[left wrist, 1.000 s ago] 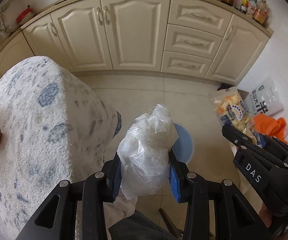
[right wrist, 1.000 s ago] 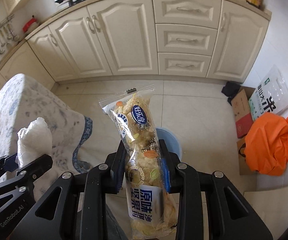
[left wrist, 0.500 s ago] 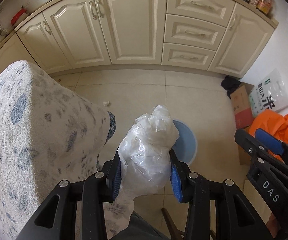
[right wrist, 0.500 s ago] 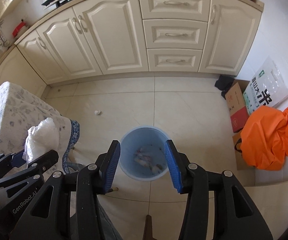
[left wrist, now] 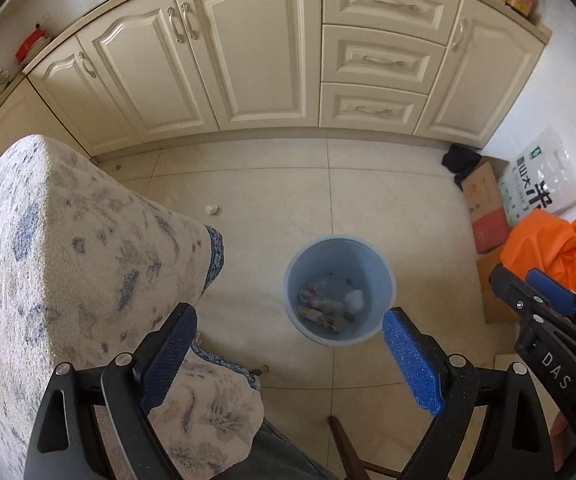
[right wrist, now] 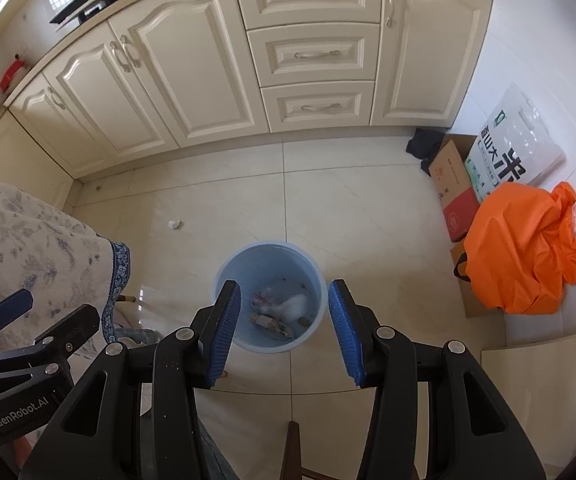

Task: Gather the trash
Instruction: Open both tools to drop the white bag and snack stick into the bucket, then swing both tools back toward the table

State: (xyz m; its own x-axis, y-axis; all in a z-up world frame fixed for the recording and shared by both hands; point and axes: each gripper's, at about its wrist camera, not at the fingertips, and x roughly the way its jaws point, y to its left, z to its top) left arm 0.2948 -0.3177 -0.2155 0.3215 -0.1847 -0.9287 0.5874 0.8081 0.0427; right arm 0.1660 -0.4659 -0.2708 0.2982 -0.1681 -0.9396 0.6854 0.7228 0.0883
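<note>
Left wrist view: the left gripper (left wrist: pixel 288 340) is pointing steeply down at the tiled floor (left wrist: pixel 271 184), its jaws opening wide with nothing between the blue pads (left wrist: pixel 167 354). The blue bin (left wrist: pixel 338 290) is standing on the floor, framed between the pads and well below them. Trash (left wrist: pixel 328 304) is lying in its bottom: mixed wrappers and a white crumpled lump on the right side. A table draped in a white-and-blue cloth (left wrist: pixel 67 248) is filling the left of the view, its hem hanging just beside the left pad. A small white scrap (left wrist: pixel 211 210) is lying on the floor between the table and the cabinets (left wrist: pixel 247 48). The right gripper (left wrist: pixel 544 304) is showing at the right edge, in front of an orange bag (left wrist: pixel 548 244) and a cardboard box (left wrist: pixel 484 208).

Right wrist view: the right gripper (right wrist: pixel 283 332) is pointing down over the bin (right wrist: pixel 269 296), jaws released and partly parted, empty. The bin is sitting between and beyond the pads (right wrist: pixel 223 332), with the trash (right wrist: pixel 283 308) visible inside. The scrap (right wrist: pixel 174 224) is lying apart from the bin, toward the table (right wrist: pixel 27 240). The left gripper (right wrist: pixel 27 328) is appearing at the lower left, beside the cloth's hem. The orange bag (right wrist: pixel 524 248) is resting against the box (right wrist: pixel 454 188) at the right wall.
</note>
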